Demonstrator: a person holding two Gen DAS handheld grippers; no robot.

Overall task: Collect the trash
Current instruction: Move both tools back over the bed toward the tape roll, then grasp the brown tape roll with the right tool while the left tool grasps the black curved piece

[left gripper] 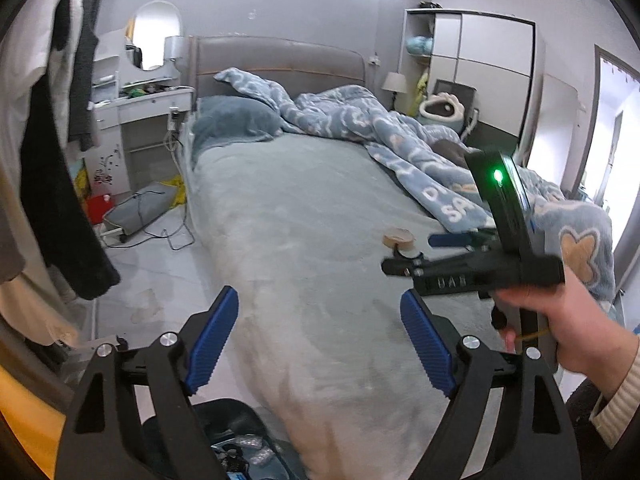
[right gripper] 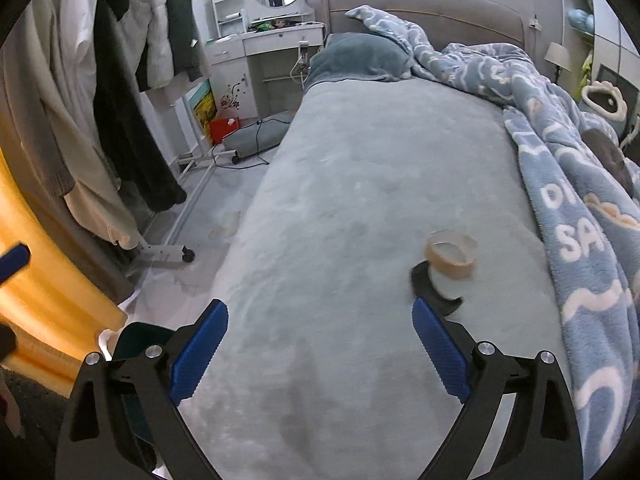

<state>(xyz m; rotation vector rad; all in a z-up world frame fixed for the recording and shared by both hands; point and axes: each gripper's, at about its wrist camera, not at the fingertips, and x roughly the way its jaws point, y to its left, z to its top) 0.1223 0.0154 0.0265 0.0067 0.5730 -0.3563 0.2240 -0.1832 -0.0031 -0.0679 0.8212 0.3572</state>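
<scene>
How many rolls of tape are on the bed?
1. The tape roll lies on the bare sheet near the blue blanket. The blanket could hide others.

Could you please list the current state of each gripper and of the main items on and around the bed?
left gripper: open, nothing between the pads.
right gripper: open, empty.
tape roll: lying flat on the bed sheet, untouched.
blue blanket: crumpled along one side of the bed.
pillow: at the headboard, partly under the blanket.
trash bin: open, holds scraps.
</scene>
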